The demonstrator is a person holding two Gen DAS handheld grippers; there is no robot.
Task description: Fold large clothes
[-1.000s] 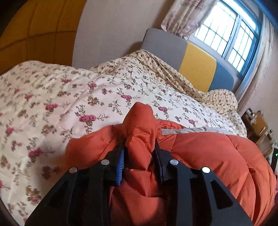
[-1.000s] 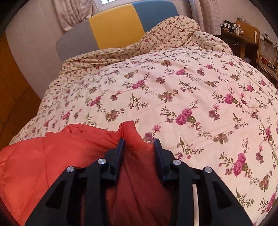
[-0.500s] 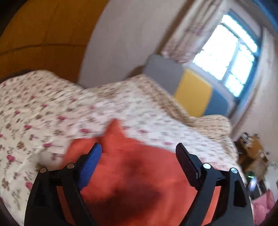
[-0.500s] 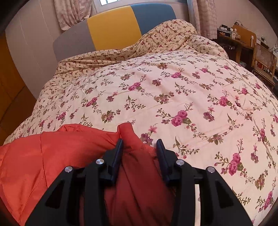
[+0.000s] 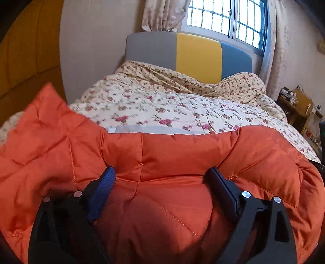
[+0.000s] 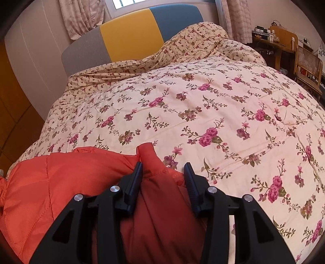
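Left gripper (image 5: 160, 180) jaws were opening, already wide, straddling a puffy bulge of the jacket (image 5: 182, 154) with nothing pinched; the pads sat beside the fabric, not pressing it. Right gripper (image 6: 163, 172) was at a mid gap, with a raised ridge of jacket (image 6: 150, 154) between the jaws: the left pad touched it, the right pad looked clear, so I read that as a loose hold at most, not a clamp. The jacket, orange quilted down type, lay at the near edge of the bed, on the floral quilt (image 6: 203, 97), with a pale grey lining strip (image 5: 146, 129) showing along its far edge. One corner stood up at left in the left view. Judgement: light, soft and springy, with a slick shell, so it should puff back and slide out of a shallow pinch. Better to grab at stitched seams or the hem and take a deep bite of a bunched ridge, not the fat of a baffle. Beyond it: bare quilt, a rumpled second cover, then the headboard (image 5: 195, 52) and window (image 5: 225, 18).
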